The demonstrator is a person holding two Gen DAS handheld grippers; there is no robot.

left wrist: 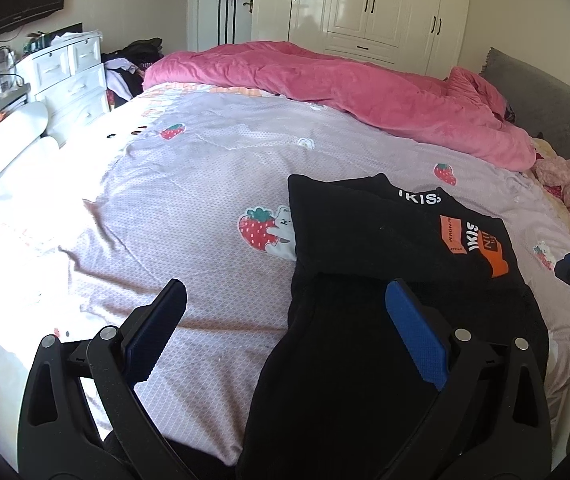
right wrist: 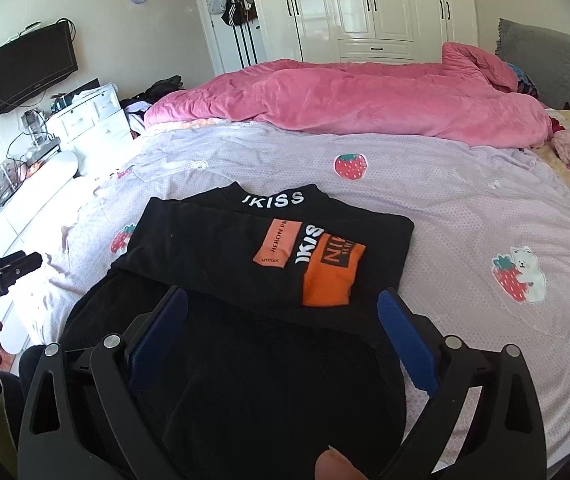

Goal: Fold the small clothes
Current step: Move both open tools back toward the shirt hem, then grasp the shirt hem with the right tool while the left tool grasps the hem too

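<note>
The black top (right wrist: 245, 264) lay partly folded on the bed (right wrist: 465, 216) near its near edge, long axis running from that edge toward the pink quilt (right wrist: 345, 96), collar pointing at the quilt. The left tool (left wrist: 285, 312) and right tool (right wrist: 283, 316) were both spread wide, holding nothing.

Folded black garment (right wrist: 269, 248) on strawberry-print bedsheet (right wrist: 465, 216), between wide-open right claw (right wrist: 283, 312) fingers.
</note>
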